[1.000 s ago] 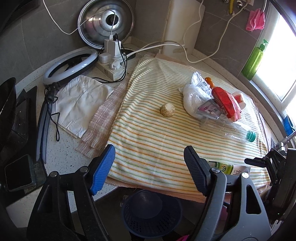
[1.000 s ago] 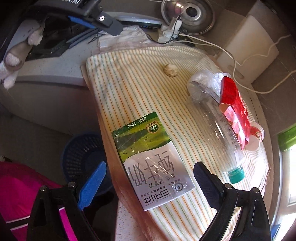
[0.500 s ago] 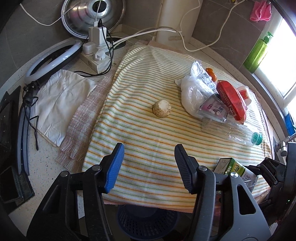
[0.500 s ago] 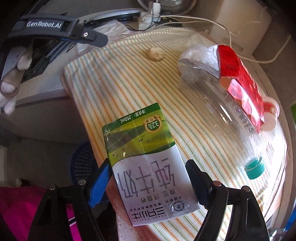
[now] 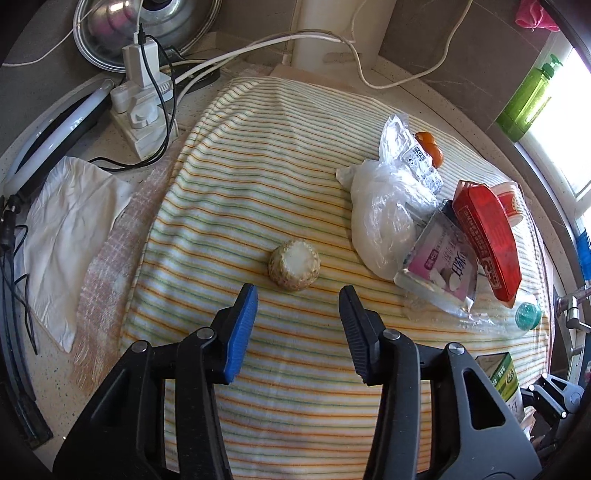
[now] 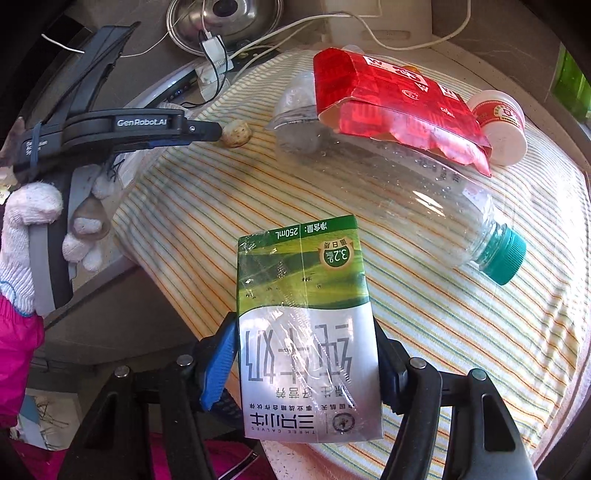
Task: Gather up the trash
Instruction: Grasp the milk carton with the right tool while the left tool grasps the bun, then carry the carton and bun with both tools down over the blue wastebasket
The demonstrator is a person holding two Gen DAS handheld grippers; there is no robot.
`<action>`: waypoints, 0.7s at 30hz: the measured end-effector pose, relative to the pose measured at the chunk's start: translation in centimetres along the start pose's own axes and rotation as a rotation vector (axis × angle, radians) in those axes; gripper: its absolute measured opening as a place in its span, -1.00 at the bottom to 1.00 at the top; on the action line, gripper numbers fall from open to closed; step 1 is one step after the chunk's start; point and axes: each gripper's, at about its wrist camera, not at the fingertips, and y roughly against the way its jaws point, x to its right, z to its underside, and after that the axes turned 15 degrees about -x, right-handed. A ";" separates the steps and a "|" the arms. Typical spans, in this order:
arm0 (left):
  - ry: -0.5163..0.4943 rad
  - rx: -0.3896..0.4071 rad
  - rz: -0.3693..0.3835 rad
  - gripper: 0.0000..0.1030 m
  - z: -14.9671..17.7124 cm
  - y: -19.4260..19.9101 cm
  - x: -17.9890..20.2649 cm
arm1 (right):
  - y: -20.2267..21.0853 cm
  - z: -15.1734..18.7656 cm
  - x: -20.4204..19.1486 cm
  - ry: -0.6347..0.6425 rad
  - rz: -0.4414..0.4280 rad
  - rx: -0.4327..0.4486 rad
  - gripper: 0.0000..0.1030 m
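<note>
My right gripper (image 6: 304,354) is shut on a green and white milk carton (image 6: 306,325), with one finger on each side, at the near edge of the striped cloth (image 6: 461,332). My left gripper (image 5: 297,299) is open just in front of a small round beige lump (image 5: 294,264) on the cloth (image 5: 258,177); it also shows in the right wrist view (image 6: 236,133). Further right lie a white plastic bag (image 5: 380,218), a pink packet (image 5: 443,262), a red box (image 5: 487,236) and a clear bottle with a green cap (image 6: 406,192).
A power strip with plugs and cables (image 5: 142,110), a ring light (image 5: 55,136) and a white paper (image 5: 62,236) lie left of the cloth. A steel lid (image 5: 147,33) leans at the back. A green bottle (image 5: 532,99) stands by the window.
My right gripper moved onto the milk carton and shut on it. My left gripper moved forward over the cloth, close to the beige lump, and its jaws narrowed but stay open.
</note>
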 end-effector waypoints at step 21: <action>0.022 -0.044 -0.006 -0.29 -2.9 -3.6 -0.8 | 0.2 0.2 -0.2 -0.022 0.024 -0.003 0.28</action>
